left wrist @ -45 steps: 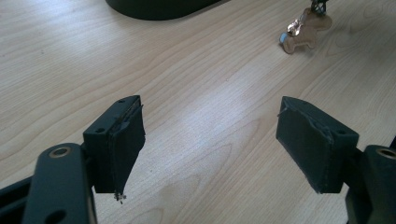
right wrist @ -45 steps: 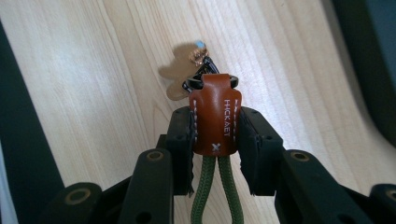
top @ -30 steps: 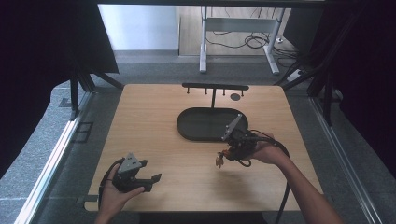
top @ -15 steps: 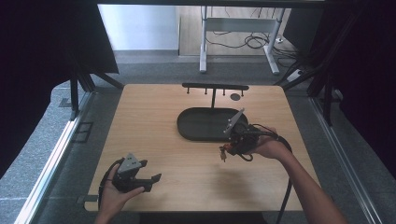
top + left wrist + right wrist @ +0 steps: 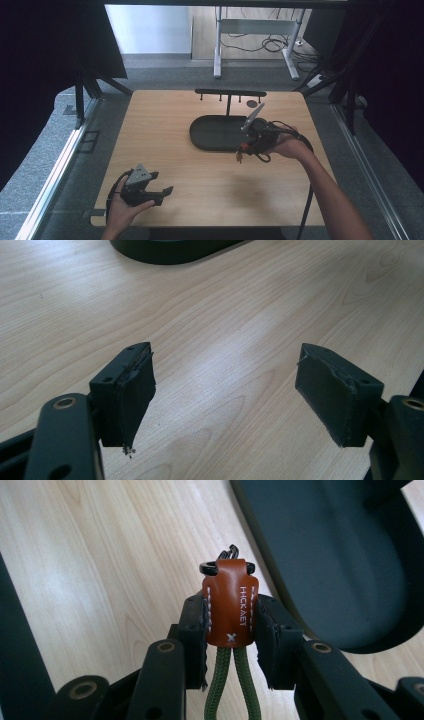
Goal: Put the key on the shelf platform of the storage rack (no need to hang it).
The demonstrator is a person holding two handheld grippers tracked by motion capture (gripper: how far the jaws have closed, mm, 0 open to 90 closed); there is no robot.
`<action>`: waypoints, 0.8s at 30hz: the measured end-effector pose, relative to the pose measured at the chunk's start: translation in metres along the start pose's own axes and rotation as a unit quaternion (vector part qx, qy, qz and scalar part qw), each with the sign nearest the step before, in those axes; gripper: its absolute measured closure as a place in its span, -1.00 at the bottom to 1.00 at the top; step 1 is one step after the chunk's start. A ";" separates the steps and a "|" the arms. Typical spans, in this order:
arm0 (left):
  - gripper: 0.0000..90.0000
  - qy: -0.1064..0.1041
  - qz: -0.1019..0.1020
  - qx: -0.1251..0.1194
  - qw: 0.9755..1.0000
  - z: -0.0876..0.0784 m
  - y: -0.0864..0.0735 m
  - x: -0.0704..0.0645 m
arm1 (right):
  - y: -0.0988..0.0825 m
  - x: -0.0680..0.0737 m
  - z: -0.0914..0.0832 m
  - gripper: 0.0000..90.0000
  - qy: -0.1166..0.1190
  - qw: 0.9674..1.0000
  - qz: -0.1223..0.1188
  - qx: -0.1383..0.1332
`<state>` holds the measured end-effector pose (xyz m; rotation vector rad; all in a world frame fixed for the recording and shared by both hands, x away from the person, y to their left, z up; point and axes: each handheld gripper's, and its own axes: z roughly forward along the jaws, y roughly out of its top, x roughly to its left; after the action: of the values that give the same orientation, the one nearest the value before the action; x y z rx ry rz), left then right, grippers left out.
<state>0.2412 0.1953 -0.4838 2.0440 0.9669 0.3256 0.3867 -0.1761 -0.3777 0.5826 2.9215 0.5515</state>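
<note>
My right gripper [image 5: 231, 625] is shut on a brown leather key fob [image 5: 230, 605] with white stitching, a black ring at its tip and a green cord [image 5: 232, 685] trailing back between the jaws. In the high view this right gripper [image 5: 241, 154] hangs above the table beside the near right rim of the black oval tray [image 5: 215, 135], the key fob [image 5: 240, 151] pointing down and left. My left gripper [image 5: 162, 192] rests near the table's front left corner, held in a hand. Its jaws stand wide apart in the left gripper view, left gripper [image 5: 225, 400] with nothing between them.
A low black rack with pegs [image 5: 230, 93] stands behind the tray at the table's far edge, a small dark disc [image 5: 251, 103] beside it. The black oval tray [image 5: 165, 250] shows beyond the left gripper. Dark curtains flank the wooden table [image 5: 165, 125].
My right hand has risen and drifted toward the tray's right rim with the key fob in its jaws. The left hand has stayed put.
</note>
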 end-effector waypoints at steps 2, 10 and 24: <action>-0.47 0.000 0.000 0.000 1.000 0.000 0.000 0.000 | 0.002 -0.004 -0.001 0.49 -0.002 1.000 0.001 -0.004; -0.47 0.001 0.000 -0.002 1.000 -0.002 0.000 0.000 | 0.007 -0.018 0.001 0.49 -0.004 1.000 0.014 -0.005; -0.47 0.001 0.001 -0.001 1.000 -0.002 0.000 0.001 | 0.020 -0.040 0.007 0.49 -0.012 1.000 0.022 -0.002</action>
<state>0.2411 0.1970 -0.4828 2.0441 0.9654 0.3296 0.4315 -0.1725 -0.3756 0.6505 2.8901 0.5506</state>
